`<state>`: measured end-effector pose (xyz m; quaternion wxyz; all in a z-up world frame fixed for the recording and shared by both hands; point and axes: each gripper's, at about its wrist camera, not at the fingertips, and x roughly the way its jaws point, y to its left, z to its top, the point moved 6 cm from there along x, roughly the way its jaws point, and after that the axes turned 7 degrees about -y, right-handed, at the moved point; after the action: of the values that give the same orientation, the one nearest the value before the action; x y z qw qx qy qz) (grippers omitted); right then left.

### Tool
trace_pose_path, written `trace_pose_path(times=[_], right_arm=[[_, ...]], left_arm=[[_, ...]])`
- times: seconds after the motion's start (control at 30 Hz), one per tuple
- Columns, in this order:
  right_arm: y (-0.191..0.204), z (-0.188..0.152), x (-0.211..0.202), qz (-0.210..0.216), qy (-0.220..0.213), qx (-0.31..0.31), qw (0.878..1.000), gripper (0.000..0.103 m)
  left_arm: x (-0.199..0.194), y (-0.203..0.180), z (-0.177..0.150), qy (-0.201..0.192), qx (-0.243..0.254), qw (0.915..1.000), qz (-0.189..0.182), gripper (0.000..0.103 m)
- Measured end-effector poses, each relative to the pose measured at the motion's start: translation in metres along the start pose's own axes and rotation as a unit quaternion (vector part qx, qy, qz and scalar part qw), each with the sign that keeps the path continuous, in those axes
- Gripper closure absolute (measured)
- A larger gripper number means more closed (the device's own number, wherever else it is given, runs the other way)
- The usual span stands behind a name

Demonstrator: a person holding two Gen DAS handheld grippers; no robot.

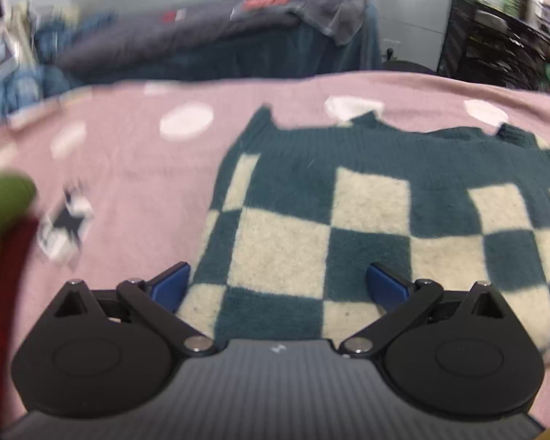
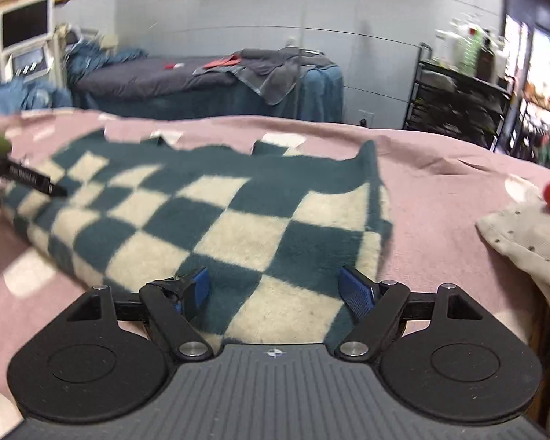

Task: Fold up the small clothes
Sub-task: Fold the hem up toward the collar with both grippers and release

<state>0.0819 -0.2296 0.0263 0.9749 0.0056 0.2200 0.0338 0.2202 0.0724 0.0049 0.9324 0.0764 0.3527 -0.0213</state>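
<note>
Pink dotted blanket (image 1: 128, 168) bears fuzzy, teal-and-cream checkered sweater (image 2: 216, 220).

Left gripper (image 1: 277, 280) was spread wide, blue fingers (image 1: 170, 284) well apart, nothing between them, pointed forward and slightly down. Right gripper (image 2: 277, 288) was likewise wide apart, blue pads (image 2: 355, 291) splayed, gripping nothing, angled forward and down. Right wrist view also caught the left gripper's dark tip at far left, blurred.
</note>
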Motion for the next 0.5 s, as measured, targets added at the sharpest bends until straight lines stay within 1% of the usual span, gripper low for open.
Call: trace_pose_path(times=[0.07, 0.1, 0.17, 0.2, 0.27, 0.33, 0.37, 0.43, 0.5], right_arm=[[-0.001, 0.003, -0.016, 0.001, -0.021, 0.023, 1.000, 0.000], [-0.003, 0.003, -0.022, -0.003, -0.027, 0.034, 0.999, 0.000], [-0.007, -0.001, -0.028, -0.008, -0.031, 0.061, 0.998, 0.000], [-0.009, -0.005, -0.029, -0.009, -0.026, 0.076, 0.997, 0.000], [-0.017, -0.014, -0.029, -0.012, -0.012, 0.108, 0.994, 0.000], [-0.025, -0.023, -0.030, -0.011, 0.005, 0.138, 0.990, 0.000], [-0.029, -0.029, -0.031, -0.013, 0.012, 0.150, 0.989, 0.000], [-0.035, -0.035, -0.033, -0.016, 0.021, 0.168, 0.985, 0.000], [-0.037, -0.039, -0.037, -0.014, 0.028, 0.176, 0.984, 0.000]], left_arm=[[-0.024, -0.017, -0.001, -0.038, 0.064, 0.9971, 0.016, 0.000], [-0.038, -0.029, -0.005, -0.057, 0.093, 0.9939, 0.014, 0.000], [-0.063, -0.058, -0.021, -0.085, 0.144, 0.9859, -0.012, 0.000], [-0.075, -0.074, -0.031, -0.093, 0.166, 0.9812, -0.031, 0.000], [-0.092, -0.110, -0.052, -0.096, 0.210, 0.9710, -0.062, 0.000], [-0.104, -0.143, -0.070, -0.101, 0.245, 0.9613, -0.076, 0.000], [-0.108, -0.158, -0.076, -0.105, 0.259, 0.9570, -0.078, 0.001], [-0.113, -0.189, -0.084, -0.124, 0.291, 0.9455, -0.076, 0.005], [-0.117, -0.218, -0.085, -0.152, 0.332, 0.9293, -0.056, 0.007]])
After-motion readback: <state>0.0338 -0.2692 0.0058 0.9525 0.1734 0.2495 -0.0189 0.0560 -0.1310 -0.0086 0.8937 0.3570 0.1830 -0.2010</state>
